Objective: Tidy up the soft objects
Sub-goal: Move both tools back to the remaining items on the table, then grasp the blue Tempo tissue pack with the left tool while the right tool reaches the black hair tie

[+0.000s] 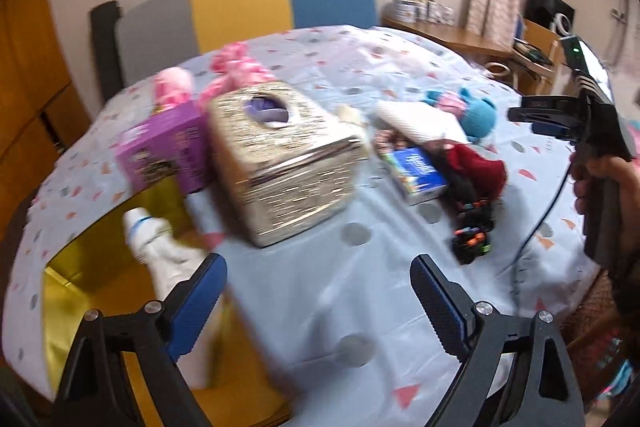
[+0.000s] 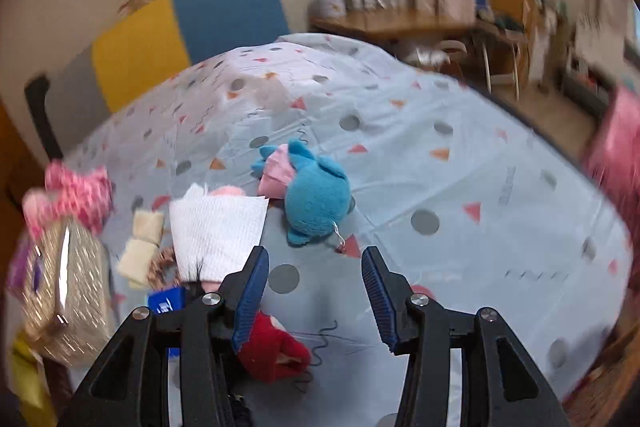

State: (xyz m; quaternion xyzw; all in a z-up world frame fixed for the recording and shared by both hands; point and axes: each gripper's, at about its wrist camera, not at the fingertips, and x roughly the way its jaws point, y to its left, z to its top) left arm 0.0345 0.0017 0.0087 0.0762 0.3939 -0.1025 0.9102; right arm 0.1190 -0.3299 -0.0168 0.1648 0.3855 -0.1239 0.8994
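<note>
Soft things lie scattered on a bed sheet (image 1: 344, 287) with dots and triangles. My left gripper (image 1: 318, 267) hangs open above bare sheet, nothing between its blue pads. Beyond it lie a white cloth (image 1: 420, 119), a blue plush (image 1: 478, 111), a red soft item (image 1: 480, 163) and a pink plush (image 1: 236, 67). A white sock-like piece (image 1: 156, 243) rests in a gold box (image 1: 76, 271). My right gripper (image 2: 315, 259) is open and holds nothing, just short of the blue plush (image 2: 316, 199). The red item (image 2: 272, 347) lies under its left finger.
A glittery tissue box (image 1: 280, 155) and a purple carton (image 1: 164, 147) stand mid-bed. A blue packet (image 1: 416, 171) and a black beaded item (image 1: 472, 231) lie beside the red piece. A cream roll (image 2: 144, 247) sits by the white cloth (image 2: 216, 231). A hand (image 1: 600, 183) holds a black handle at the right.
</note>
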